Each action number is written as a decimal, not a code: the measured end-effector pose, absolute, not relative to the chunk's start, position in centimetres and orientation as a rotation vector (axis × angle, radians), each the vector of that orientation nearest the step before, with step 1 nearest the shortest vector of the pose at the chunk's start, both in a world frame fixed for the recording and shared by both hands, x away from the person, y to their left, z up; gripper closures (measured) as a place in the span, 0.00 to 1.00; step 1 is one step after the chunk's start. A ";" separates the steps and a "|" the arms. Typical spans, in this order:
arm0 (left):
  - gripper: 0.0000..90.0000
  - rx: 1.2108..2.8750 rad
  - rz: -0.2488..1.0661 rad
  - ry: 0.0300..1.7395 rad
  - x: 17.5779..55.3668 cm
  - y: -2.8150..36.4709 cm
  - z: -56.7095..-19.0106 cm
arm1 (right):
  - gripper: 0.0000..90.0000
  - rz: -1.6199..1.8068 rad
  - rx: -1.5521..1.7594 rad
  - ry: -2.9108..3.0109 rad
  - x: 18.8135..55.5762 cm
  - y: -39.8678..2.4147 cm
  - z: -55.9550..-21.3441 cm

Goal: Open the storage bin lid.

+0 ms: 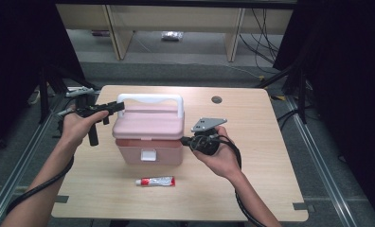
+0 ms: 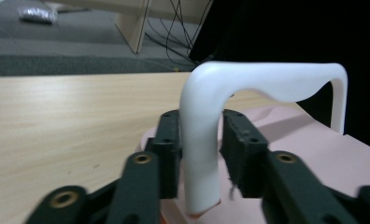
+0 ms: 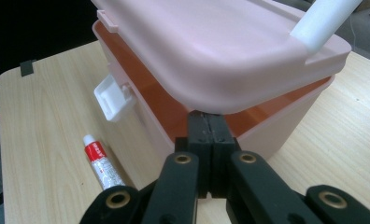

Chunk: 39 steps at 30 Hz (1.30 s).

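From my high view, the box [image 1: 148, 137] hides the desk [image 1: 252, 189] behind it, and its lid [image 1: 147, 122] covers whatever is inside. My left gripper [image 1: 113, 108] ends at the handle [image 1: 150, 99], but there I can't tell whether the fingers touch it. In the left gripper view the handle's [image 2: 248, 84] foot is cut off by the bottom edge and the near fingers [image 2: 169, 149] are blurred. In the right gripper view the fingertips [image 3: 206, 128] sit under the lid's [image 3: 211, 51] rim, their ends hidden. The tube's [image 3: 101, 163] print is too small to read, and its lower end lies behind my right gripper [image 3: 206, 154].
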State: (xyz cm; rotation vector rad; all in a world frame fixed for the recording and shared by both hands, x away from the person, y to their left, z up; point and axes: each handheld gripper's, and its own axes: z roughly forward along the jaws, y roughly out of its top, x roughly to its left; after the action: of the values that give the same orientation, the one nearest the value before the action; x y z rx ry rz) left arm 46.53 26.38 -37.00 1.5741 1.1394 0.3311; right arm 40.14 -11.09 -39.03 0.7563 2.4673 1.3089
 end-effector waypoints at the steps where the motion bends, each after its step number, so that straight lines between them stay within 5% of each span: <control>1: 0.68 1.571 0.364 1.127 46.2 26.5 -36.8 | 1.00 1.302 0.766 2.470 40.1 -11.1 -39.0; 6: 0.62 1.566 0.443 1.061 44.5 27.2 -35.7 | 1.00 1.309 0.758 2.453 40.1 -11.1 -38.9; 15: 0.91 1.594 0.453 0.974 40.8 28.0 -34.8 | 1.00 1.322 0.771 2.452 40.1 -11.1 -38.5; 21: 0.99 1.602 0.454 0.955 39.4 28.5 -35.3 | 1.00 1.339 0.767 2.425 40.2 -11.1 -38.1; 39: 1.00 1.635 0.499 0.751 35.4 27.2 -36.3 | 1.00 1.376 0.792 2.360 40.5 -11.1 -37.0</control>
State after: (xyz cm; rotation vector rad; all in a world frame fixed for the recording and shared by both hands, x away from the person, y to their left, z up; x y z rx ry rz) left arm 35.35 27.17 -36.33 1.6349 0.7509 0.4992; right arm 40.47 -11.08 -37.00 0.7921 2.3603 1.3757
